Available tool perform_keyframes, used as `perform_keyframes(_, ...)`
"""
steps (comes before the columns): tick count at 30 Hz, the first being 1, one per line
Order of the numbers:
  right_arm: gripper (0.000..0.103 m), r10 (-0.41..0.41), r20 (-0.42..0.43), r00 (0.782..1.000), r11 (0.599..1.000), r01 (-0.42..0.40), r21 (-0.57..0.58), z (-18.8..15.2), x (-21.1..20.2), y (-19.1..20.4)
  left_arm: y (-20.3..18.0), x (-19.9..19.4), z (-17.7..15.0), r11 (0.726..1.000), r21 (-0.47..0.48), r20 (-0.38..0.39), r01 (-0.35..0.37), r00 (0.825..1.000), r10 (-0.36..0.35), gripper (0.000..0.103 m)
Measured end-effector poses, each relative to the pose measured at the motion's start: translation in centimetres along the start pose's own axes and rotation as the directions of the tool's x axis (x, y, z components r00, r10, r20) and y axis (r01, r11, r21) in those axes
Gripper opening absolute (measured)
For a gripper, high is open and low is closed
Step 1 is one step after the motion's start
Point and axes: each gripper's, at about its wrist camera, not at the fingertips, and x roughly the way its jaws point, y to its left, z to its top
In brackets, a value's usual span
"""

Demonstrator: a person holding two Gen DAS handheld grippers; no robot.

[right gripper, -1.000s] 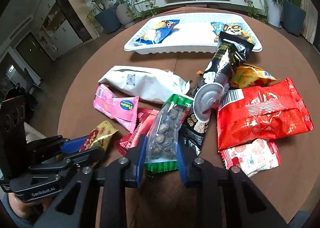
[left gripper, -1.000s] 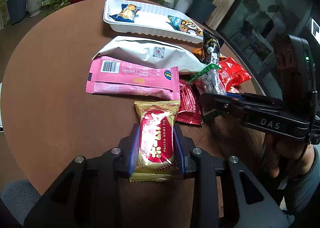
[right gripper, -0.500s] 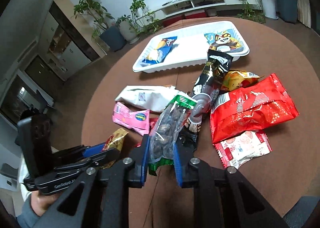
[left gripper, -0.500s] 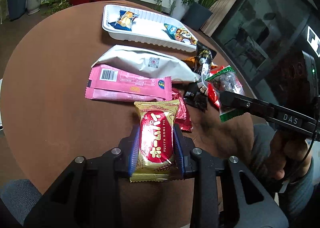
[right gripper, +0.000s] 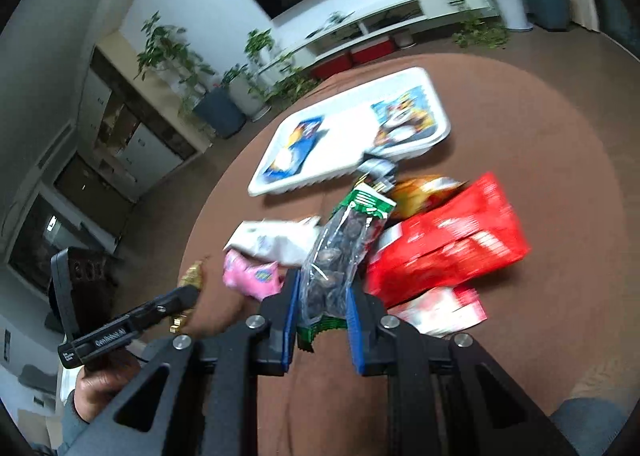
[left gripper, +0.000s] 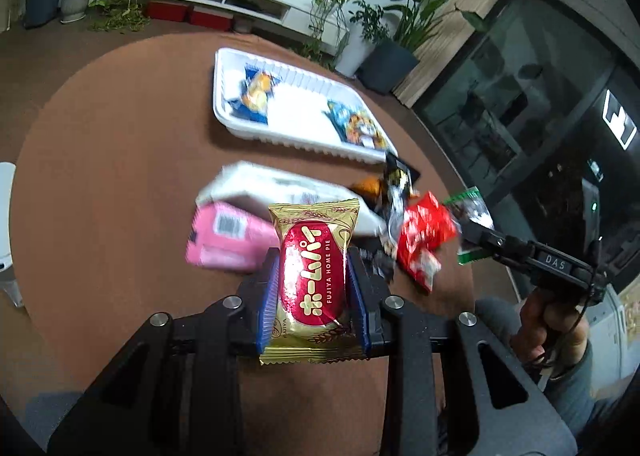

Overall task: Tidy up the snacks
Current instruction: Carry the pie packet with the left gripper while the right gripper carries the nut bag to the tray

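My left gripper is shut on a gold and red pie packet, held above the round brown table. My right gripper is shut on a clear green-topped bag of dark nuts, also lifted off the table; the same bag shows at the right of the left wrist view. A white tray at the far side holds two blue snack packets. The tray shows slanted in the right wrist view.
Loose snacks lie between me and the tray: a white bag, a pink packet, a black pouch, a big red bag and a small red-white packet. A person's hand holds the right gripper.
Both grippers have risen from the table with their packets. The nut bag left the pile and moved right. The table and tray look smaller and tilted; the right gripper's view has rolled.
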Motion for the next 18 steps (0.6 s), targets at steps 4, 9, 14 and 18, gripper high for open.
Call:
perform_keyframes(4,0.023,-0.041,0.050,0.998,0.999,0.040,0.019,2.3,-1.8,-1.9,0.7,-0.5,3.1,1.000,0.004,0.038,-0.013,0.999,0.012,0.029)
perform_keyframes(9,0.023,-0.089,0.107,0.990,0.996,0.089,0.009,6.9,-3.5,-3.4,0.7,-0.7,7.9,0.999,0.034,0.075,-0.031,0.997,0.028,0.029)
perform_keyframes(14,0.023,-0.096,0.128,0.987,0.993,0.104,-0.056,12.0,-2.6,-2.2,-0.6,1.0,13.6,0.996,0.081,0.084,-0.039,0.996,0.032,0.029)
perform_keyframes(18,0.023,-0.073,0.098,0.993,0.988,0.085,-0.130,15.2,-0.1,0.2,-1.5,4.0,17.0,0.993,0.107,0.055,-0.038,0.998,0.033,0.029)
